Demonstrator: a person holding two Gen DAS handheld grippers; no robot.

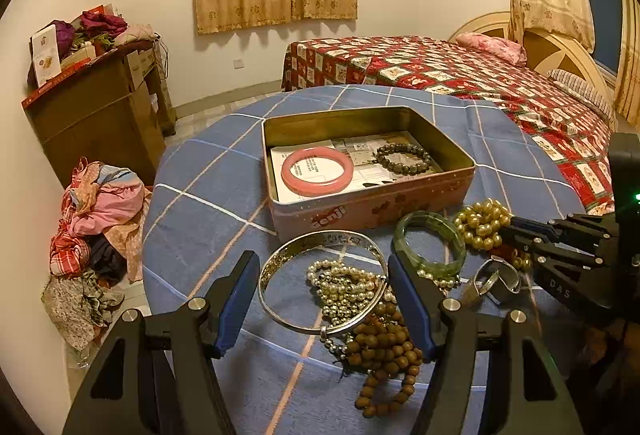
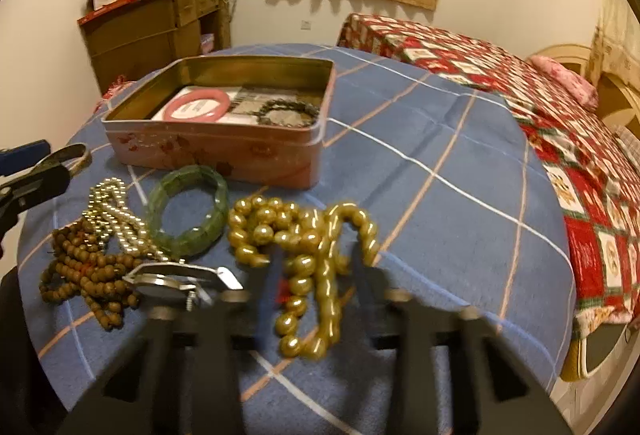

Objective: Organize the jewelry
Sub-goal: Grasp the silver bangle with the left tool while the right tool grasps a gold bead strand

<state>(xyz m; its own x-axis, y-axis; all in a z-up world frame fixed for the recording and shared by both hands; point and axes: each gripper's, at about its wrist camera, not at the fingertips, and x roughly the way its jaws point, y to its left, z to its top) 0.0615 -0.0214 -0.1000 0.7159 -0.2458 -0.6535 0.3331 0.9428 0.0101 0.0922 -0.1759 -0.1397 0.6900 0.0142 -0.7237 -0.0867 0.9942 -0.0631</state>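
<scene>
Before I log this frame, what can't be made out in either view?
- Right wrist view: right gripper fingers are motion-blurred, so whether they pinch the gold bead necklace is unclear.
- Left wrist view: brown wooden beads are partly hidden behind the left gripper finger.
- Both views: print on the papers lining the tin is too small to read.
- Right wrist view: silver ring is partly covered by the blurred gripper.

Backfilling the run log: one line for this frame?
left tool open over silver bangle | right tool at gold bead necklace, grip unclear | tin: pink bangle, dark bead bracelet
</scene>
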